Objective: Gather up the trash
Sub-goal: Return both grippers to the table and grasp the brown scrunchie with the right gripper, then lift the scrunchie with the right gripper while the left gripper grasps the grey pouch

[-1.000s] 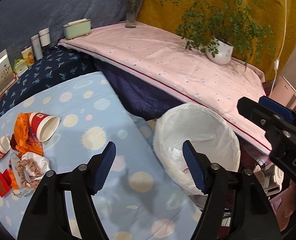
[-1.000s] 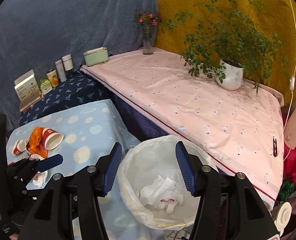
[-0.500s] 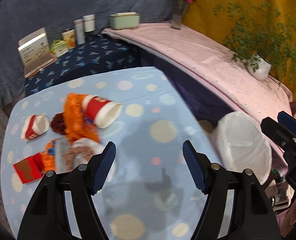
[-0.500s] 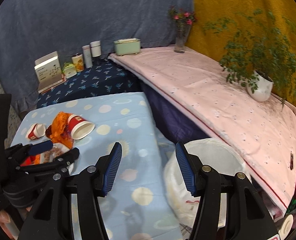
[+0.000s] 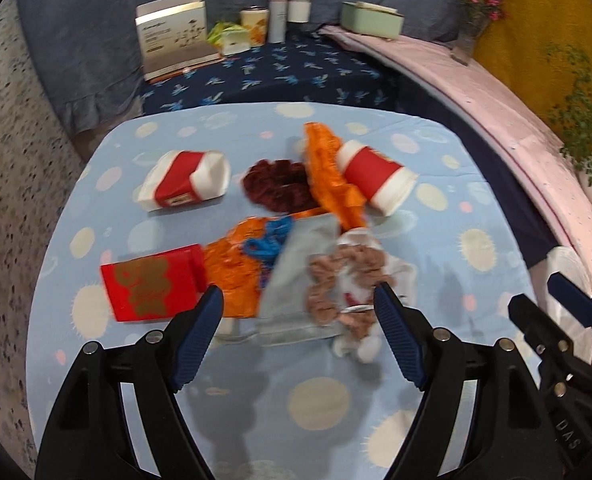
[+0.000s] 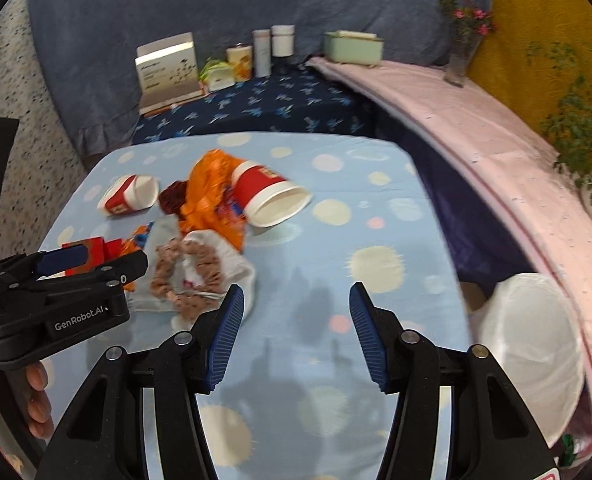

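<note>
Nearest to us, our left claw (image 5: 298,314) hangs released over the blue spotted bench (image 5: 476,216), its blue pads wide apart and gripping nothing; just beyond its tips lies the trash pile. Our right claw (image 6: 294,308) is likewise spread and empty, above a bare stretch of the bench to the right of the pile.

At the near edge of the pile we see a pinkish-brown ruffled piece (image 5: 348,280) on crumpled white paper (image 6: 232,258), touching a pale grey flat wrapper (image 5: 300,264). To its left sits an orange wrapper (image 5: 236,268) with a blue patch, and left of that a red packet with gold print (image 5: 150,286).

Farther off, a dark maroon crinkled piece (image 5: 276,184) lies between a crushed red-and-white cup (image 5: 186,186) on the left and a crumpled orange bag (image 5: 330,174). A red paper cup (image 5: 376,178) lies on its side against that bag, mouth to the right.

Off the bench's right edge stands the white-lined bin (image 6: 532,348), well apart from the pile.

At the far side, on a dark blue cloth, stand a white box (image 5: 174,34), small tins and a mint-green container (image 5: 372,20).
</note>
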A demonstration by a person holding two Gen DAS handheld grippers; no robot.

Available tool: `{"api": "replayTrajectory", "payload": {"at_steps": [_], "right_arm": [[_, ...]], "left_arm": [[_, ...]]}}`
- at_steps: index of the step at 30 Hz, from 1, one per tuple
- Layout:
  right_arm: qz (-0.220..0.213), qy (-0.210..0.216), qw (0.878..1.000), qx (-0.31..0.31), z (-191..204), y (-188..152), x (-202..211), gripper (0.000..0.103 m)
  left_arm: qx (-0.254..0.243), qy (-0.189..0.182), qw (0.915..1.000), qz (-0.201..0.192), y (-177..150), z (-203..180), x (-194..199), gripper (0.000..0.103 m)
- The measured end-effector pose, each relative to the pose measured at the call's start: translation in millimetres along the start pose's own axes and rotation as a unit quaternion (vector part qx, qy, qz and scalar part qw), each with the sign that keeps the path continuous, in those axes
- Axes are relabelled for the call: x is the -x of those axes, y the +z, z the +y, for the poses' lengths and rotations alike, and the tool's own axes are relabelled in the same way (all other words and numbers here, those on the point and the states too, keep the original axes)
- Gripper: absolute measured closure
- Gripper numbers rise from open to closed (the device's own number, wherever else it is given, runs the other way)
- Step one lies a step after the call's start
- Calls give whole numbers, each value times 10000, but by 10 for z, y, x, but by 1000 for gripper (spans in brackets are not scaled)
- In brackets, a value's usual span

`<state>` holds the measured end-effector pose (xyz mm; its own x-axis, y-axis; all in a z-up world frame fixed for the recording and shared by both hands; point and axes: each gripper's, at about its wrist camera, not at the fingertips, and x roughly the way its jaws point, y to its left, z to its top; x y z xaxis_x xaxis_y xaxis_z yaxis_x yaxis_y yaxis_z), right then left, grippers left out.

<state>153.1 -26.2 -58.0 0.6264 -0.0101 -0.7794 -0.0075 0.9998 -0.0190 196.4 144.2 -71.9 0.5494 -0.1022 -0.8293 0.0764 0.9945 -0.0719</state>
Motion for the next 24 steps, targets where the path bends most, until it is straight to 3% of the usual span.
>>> {"api": "replayTrajectory", "payload": {"at_steps": [5,17,19,24], "right_arm": [[231,259,9994,-28,233,28,-314,64],[473,397,9981,71,497,72,-835,65],[533,416,9977,76,499,62,-910,69],[614,569,9964,103,472,55,-968,93]], "left_arm": [[192,224,9995,118,-17,243,-128,30],[430,310,9984,214,-18,463,-277,30],[435,260,9984,247,-33,462,-307,30],[377,167,9987,309,-64,442,-370,30]]}}
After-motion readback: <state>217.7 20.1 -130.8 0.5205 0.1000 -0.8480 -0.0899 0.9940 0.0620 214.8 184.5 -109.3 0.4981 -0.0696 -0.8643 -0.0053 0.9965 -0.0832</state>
